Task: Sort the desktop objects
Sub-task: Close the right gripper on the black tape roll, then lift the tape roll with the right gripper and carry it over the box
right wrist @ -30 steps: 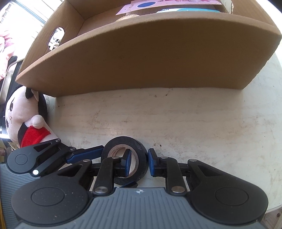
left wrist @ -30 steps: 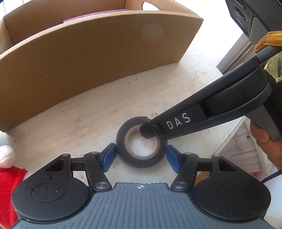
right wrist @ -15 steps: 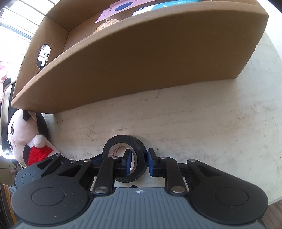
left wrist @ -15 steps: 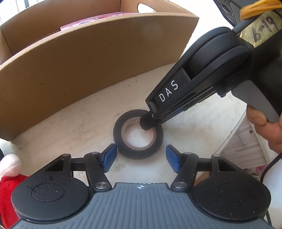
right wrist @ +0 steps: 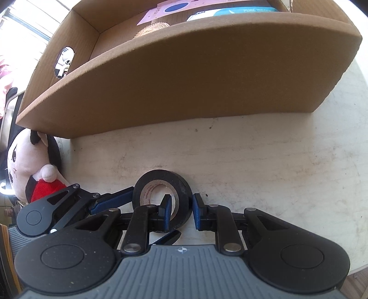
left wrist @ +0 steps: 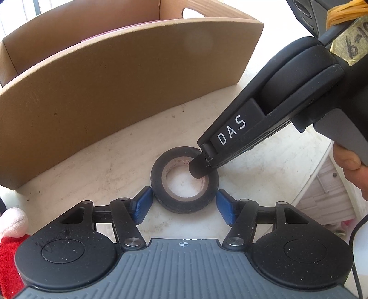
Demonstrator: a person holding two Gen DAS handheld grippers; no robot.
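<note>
A black roll of tape lies on the white table, in front of a cardboard box. My left gripper is open, its blue pads either side of the roll and apart from it. My right gripper straddles the roll's wall: one finger is inside the hole, the other outside, with a small gap still showing. In the left wrist view the right gripper comes in from the upper right, its tip in the roll's hole.
The cardboard box holds a pink card, a blue-white pack and a woven item. A plush doll in red lies at the left. The table edge is close on the right.
My right gripper has tilted steeper over the roll, staying with one finger in the hole. The roll has shifted slightly. My left gripper stays open around it.
</note>
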